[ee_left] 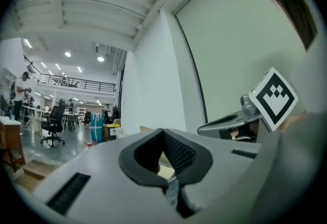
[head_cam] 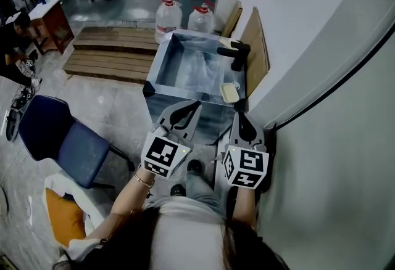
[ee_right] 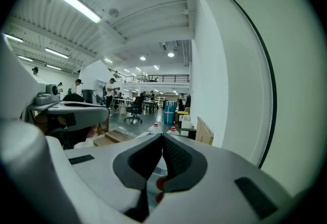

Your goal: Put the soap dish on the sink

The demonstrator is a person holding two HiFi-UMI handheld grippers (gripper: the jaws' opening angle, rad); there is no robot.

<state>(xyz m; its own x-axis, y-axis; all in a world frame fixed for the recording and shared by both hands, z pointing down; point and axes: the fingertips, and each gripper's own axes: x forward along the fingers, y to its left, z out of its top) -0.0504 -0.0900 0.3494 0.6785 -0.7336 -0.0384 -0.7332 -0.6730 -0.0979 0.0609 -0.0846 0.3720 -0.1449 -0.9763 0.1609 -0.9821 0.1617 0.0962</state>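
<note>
- At the near right corner of the sink (head_cam: 162,70), on its rim, I see the soap dish (head_cam: 229,92): pale, lying flat, just in front of the black faucet (head_cam: 235,53).
- My left gripper (head_cam: 192,107) is held over the floor short of the sink's near edge and points toward the basin. In the left gripper view its jaws (ee_left: 163,132) are pressed together at the tips, with nothing between them.
- My right gripper (head_cam: 239,119) sits just beside the left one, close to the wall (head_cam: 321,47), with its tip near the soap dish but apart from it. In the right gripper view it (ee_right: 162,137) is likewise drawn together at the tips and carries nothing.
- Each gripper shows its marker cube toward me in the head view, and the two are side by side without touching.
- Beyond the sink stand two water jugs (head_cam: 168,16) with red caps. A wooden pallet (head_cam: 111,53) lies on the floor to their left.
- A blue chair (head_cam: 62,139) stands well apart on my left.
</note>
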